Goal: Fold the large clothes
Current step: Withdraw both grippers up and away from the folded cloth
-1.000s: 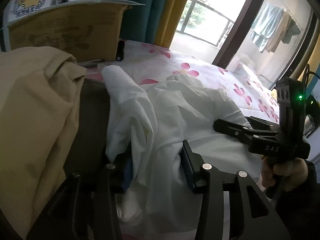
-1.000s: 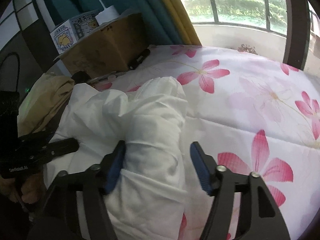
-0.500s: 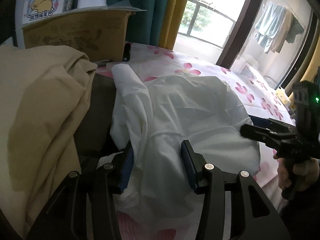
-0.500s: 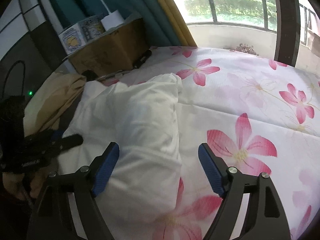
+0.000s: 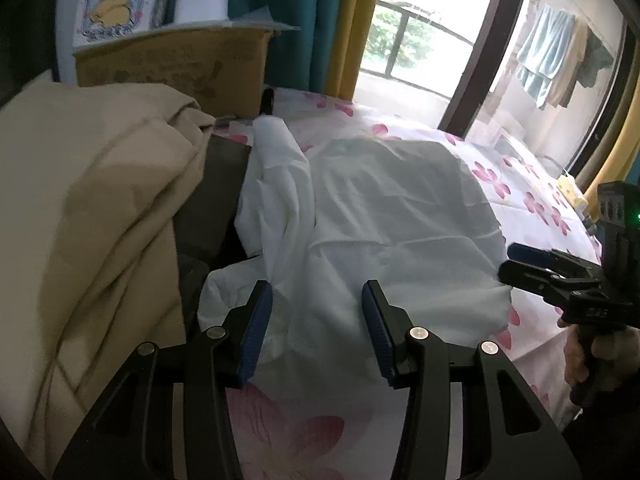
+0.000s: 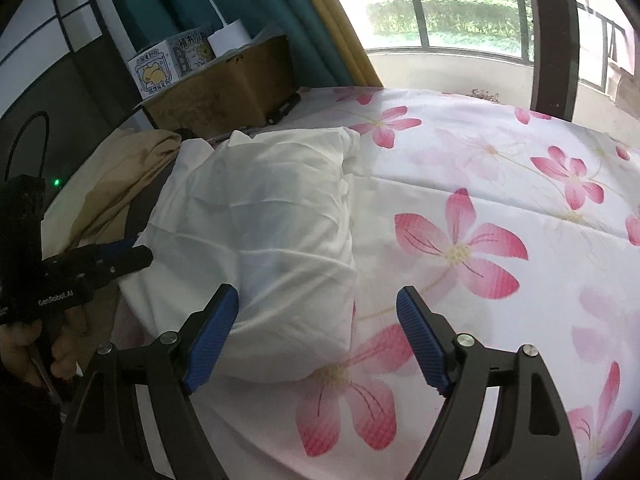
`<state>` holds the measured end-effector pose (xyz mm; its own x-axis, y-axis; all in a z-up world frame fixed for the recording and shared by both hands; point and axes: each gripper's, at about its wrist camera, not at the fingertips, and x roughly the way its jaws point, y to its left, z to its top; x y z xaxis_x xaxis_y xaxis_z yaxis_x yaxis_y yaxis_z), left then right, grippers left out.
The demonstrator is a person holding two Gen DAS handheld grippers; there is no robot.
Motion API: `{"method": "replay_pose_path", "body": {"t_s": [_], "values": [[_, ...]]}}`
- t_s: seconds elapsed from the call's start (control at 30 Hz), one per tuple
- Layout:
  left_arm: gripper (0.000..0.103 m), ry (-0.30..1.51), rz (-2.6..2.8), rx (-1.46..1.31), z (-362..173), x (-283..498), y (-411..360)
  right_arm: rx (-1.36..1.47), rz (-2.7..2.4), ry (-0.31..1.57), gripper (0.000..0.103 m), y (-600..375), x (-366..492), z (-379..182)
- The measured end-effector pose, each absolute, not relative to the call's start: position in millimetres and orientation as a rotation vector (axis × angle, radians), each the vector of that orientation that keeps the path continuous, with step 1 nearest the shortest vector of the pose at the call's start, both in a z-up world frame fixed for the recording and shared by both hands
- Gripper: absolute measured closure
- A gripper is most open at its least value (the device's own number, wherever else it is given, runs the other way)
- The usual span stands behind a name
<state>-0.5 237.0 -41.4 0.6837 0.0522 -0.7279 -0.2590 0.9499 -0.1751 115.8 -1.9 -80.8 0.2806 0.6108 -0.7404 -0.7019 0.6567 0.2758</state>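
A white garment [image 5: 392,216] lies folded into a rough rectangle on the flowered bedsheet [image 6: 500,168]; one rumpled strip stands up along its left side. My left gripper [image 5: 316,296] hovers open over the garment's near edge, pads clear of the cloth. In the right wrist view the same garment [image 6: 272,216] lies ahead and left. My right gripper [image 6: 316,296] is wide open above its near right corner, holding nothing. Each gripper shows in the other's view: the right gripper [image 5: 520,264] by the garment's right edge, the left gripper [image 6: 132,252] by its left edge.
A beige cloth [image 5: 92,200] is heaped to the left of the garment, with a dark item [image 5: 212,200] between them. A cardboard box [image 6: 228,88] with small boxes on top stands at the head of the bed. Bare sheet stretches right toward the window.
Both grippers have drawn back toward the bed's near edge. The garment, bunched between the jaws before, now lies flatter on the sheet. The right jaws have widened.
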Motion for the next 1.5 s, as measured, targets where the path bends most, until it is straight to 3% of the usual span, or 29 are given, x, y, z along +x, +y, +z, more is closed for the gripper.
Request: {"method": "replay_pose_path", "body": {"t_s": [1.5], "values": [[0.054,0.569,0.163,-0.202,-6.4,-40.5,109.5,0.077,0.638,0.813,0.022,-195.4,74.4,-66.6]]}}
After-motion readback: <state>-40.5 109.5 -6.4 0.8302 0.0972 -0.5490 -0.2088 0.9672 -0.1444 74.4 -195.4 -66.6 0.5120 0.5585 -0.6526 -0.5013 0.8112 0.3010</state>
